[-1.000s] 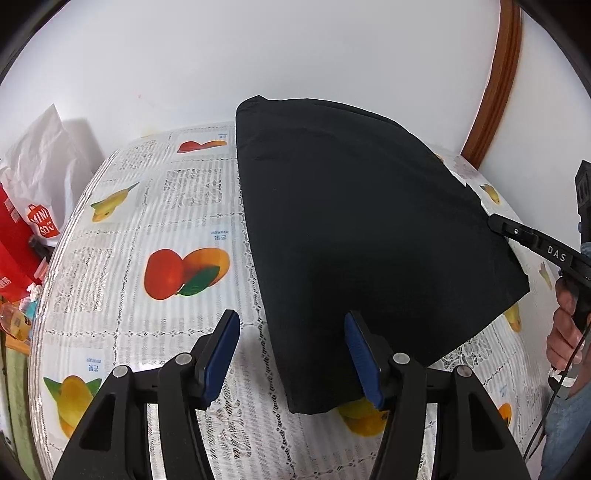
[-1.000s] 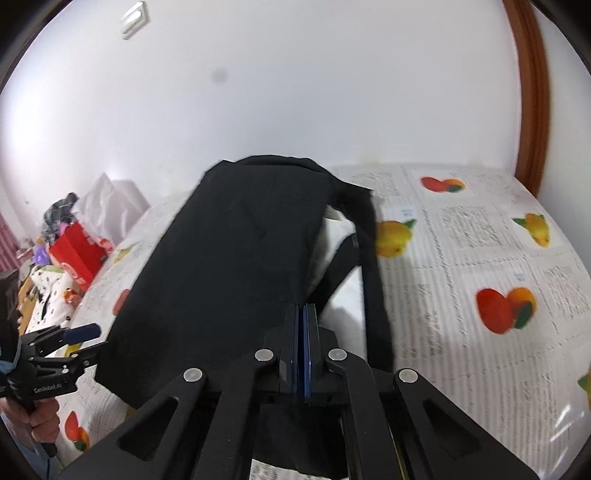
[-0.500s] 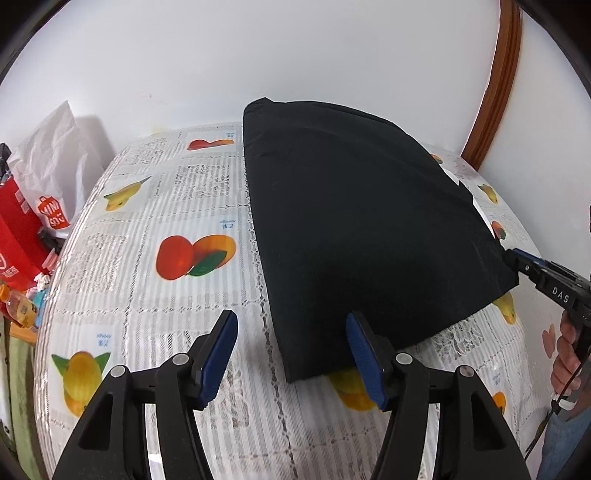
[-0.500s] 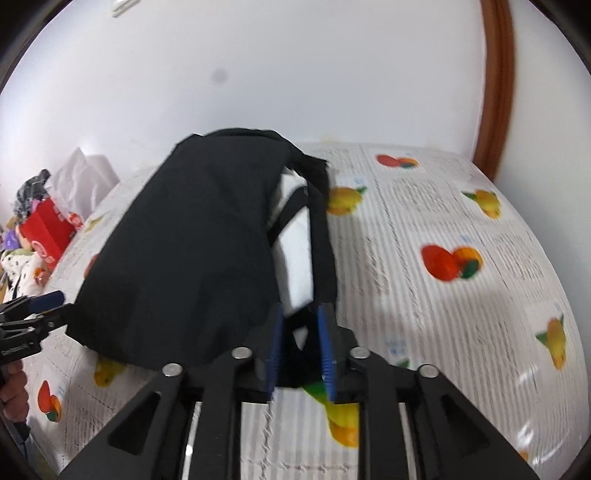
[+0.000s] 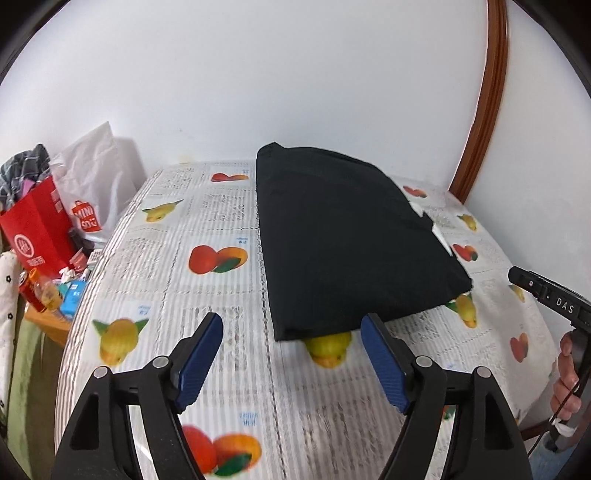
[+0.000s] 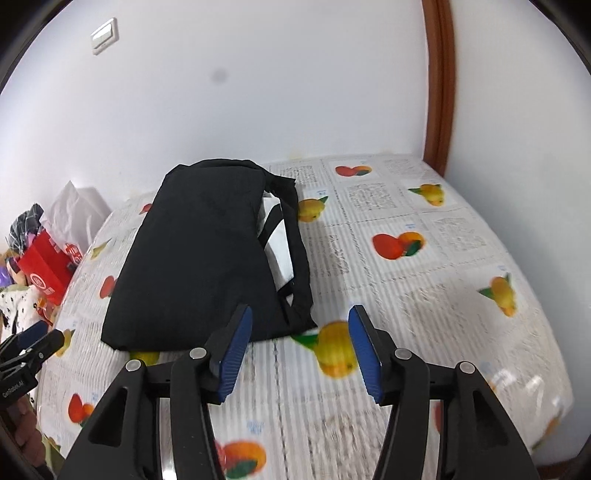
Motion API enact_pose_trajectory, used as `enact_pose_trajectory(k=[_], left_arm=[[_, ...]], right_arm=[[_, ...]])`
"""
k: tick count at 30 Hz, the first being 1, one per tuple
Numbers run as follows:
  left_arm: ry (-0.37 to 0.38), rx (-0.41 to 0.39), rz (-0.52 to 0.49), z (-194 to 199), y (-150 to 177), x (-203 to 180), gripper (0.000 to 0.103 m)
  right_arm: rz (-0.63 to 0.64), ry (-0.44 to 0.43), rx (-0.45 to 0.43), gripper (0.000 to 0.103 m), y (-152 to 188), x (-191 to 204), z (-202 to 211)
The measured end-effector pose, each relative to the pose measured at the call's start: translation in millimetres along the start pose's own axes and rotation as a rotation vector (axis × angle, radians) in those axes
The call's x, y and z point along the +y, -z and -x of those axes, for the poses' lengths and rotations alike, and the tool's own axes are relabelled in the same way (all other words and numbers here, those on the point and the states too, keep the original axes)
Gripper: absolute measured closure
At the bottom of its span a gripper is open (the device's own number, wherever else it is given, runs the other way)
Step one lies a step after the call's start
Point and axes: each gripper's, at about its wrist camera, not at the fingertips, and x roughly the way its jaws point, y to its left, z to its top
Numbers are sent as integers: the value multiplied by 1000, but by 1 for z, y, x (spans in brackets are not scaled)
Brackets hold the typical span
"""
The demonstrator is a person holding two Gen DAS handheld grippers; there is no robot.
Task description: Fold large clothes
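Our right gripper (image 6: 300, 343) has released the black garment (image 6: 199, 266); both it and our left gripper (image 5: 291, 356), jaws just widened and empty, now sit nearer than the folded cloth.

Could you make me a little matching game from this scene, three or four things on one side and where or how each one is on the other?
Things:
1. black garment
2. red paper bag
3. left claw
4. light switch

Descriptions:
A. on the white wall
B. folded on the fruit-print tablecloth
C. open, nothing between its pads
D. beside the table, at its left end

Pairs: 1-B, 2-D, 3-C, 4-A
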Motion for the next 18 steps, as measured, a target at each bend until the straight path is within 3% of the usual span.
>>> enact_pose_trajectory(k=[4, 6, 8, 10, 18], left_arm=[[-16, -31, -3, 25, 13, -4, 20], [-29, -60, -8, 40, 20, -7, 16], [-30, -85, -7, 54, 25, -9, 15], [-34, -96, -2, 63, 29, -10, 12], [-62, -129, -17, 90, 50, -17, 5]], right_arm=[[3, 47, -46, 45, 14, 4, 37], [-3, 35, -57, 38, 21, 3, 53], [-6, 27, -78, 16, 29, 5, 74], [22, 48, -106, 8, 36, 10, 89], [52, 92, -143, 1, 64, 13, 129]])
